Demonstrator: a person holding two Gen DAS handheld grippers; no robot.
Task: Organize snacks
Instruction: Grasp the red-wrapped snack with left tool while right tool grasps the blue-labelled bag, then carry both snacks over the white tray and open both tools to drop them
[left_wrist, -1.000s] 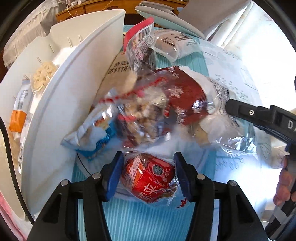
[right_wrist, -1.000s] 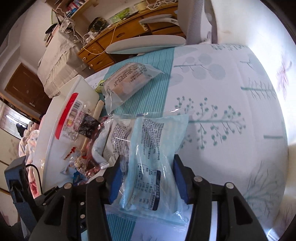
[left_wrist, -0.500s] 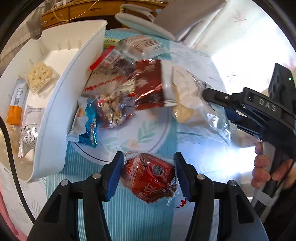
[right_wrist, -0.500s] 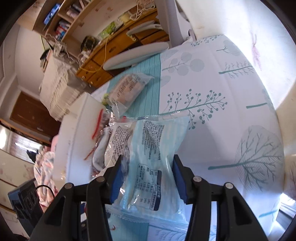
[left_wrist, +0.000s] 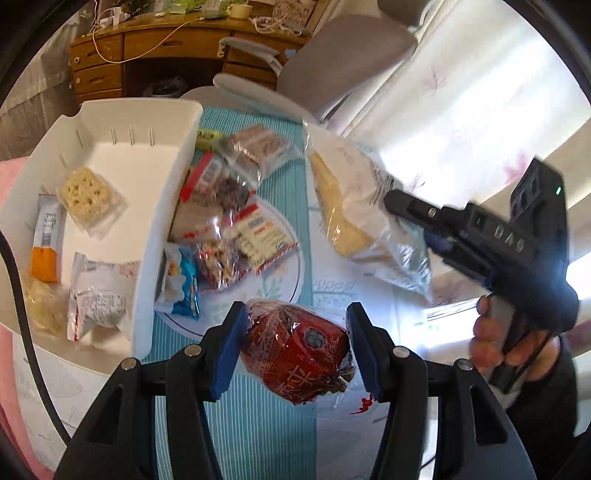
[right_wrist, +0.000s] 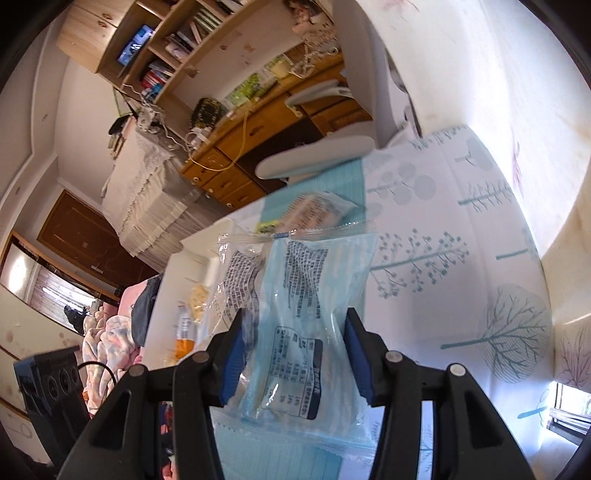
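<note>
Closest in, the left tongs (left_wrist: 293, 341) are clamped on a red-wrapped snack (left_wrist: 295, 354) in crinkled clear film, its blue pads pressed to both sides and the packet held clear above the desk (left_wrist: 258, 424), whose cloth is striped teal and printed with trees. Just beyond, a heap of small packets lies on a round pattern in the cloth: a blue and white packet (left_wrist: 181, 288) at the near edge, a clear bag of mixed nuts (left_wrist: 218, 262) beside it, a red-edged cracker pack (left_wrist: 264, 236) behind, the rest too jumbled to name. To the left stands a white bin (left_wrist: 162, 229), its near end cut off by the picture's edge; inside I can make out a square noodle-like cake (left_wrist: 88, 195), an orange-tipped sachet (left_wrist: 44, 243) and a silvery packet (left_wrist: 99, 295). To the right the right tongs (right_wrist: 293, 354) grip a pale blue transparent packet (right_wrist: 299, 325), held up off the desk, its print too small to read; from the left wrist its contents look yellowish, and a person's hand (left_wrist: 509, 347) wraps the black handle, the sleeve lost in shadow. Farther off a grey office chair (left_wrist: 332, 62) and a wooden cabinet with drawers (left_wrist: 140, 55) close the room, with blurred bookshelves (right_wrist: 177, 48) above.
</note>
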